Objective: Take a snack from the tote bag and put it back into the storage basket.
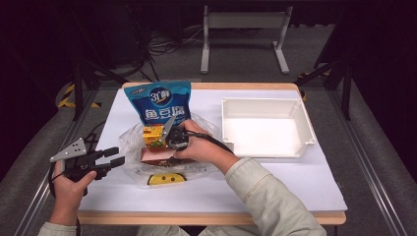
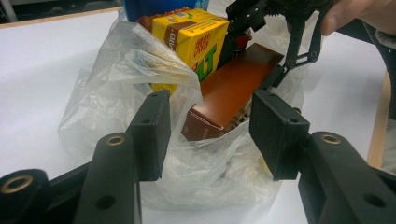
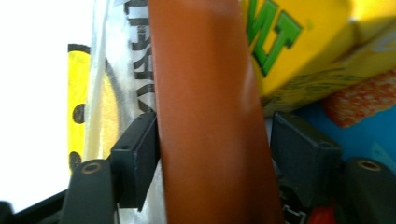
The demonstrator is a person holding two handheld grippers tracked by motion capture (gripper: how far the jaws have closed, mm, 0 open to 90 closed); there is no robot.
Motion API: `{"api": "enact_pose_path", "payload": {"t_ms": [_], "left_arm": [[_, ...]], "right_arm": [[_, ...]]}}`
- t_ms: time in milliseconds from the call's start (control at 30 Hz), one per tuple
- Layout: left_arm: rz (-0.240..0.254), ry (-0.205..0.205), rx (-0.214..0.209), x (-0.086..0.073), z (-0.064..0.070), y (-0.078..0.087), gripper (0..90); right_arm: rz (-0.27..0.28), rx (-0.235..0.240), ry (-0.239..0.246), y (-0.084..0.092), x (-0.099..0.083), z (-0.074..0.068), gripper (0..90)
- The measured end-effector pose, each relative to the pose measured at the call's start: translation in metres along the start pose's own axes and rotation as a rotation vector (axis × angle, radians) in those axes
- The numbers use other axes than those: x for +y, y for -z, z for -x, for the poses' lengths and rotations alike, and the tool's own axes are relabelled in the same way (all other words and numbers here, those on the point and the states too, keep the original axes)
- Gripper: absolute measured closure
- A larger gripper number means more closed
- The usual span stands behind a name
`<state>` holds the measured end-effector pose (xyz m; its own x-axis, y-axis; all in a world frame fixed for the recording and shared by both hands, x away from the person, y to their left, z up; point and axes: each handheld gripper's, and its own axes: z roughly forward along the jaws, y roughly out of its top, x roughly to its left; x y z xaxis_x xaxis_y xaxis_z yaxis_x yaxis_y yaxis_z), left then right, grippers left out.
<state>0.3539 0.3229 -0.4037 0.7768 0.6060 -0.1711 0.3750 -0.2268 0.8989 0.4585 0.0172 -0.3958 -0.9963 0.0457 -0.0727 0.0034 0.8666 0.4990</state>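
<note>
A clear plastic bag (image 1: 130,147) lies on the white table (image 1: 246,182) with a brown box (image 1: 155,156) and a yellow drink carton (image 1: 152,135) inside; a blue snack pouch (image 1: 160,101) stands behind. My right gripper (image 1: 169,142) reaches into the bag. In the right gripper view its jaws (image 3: 215,154) straddle the brown box (image 3: 210,116): the left pad lies against it, the right pad is a sliver off. My left gripper (image 1: 118,156) is open at the bag's left edge. In the left gripper view loose film (image 2: 116,84) bulges between its jaws (image 2: 212,135).
An empty white bin (image 1: 268,101) sits at the right of the table. A flat yellow smiley-face item (image 1: 167,179) lies under the bag's near edge. Cables and a metal stand are on the floor beyond the table.
</note>
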Motion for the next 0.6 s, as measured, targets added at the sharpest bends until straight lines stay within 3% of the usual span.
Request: {"api": "enact_pose_path", "payload": {"t_ms": [167, 600], "left_arm": [[-0.002, 0.003, -0.007, -0.0008, -0.0009, -0.0008, 48.8], [0.003, 0.013, -0.010, -0.0015, -0.0019, 0.0003, 48.6]], "right_arm": [[-0.040, 0.005, 0.013, -0.0053, 0.0023, -0.0034, 35.8], [-0.072, -0.008, 0.080, -0.0018, 0.0048, -0.0047, 42.7]]}}
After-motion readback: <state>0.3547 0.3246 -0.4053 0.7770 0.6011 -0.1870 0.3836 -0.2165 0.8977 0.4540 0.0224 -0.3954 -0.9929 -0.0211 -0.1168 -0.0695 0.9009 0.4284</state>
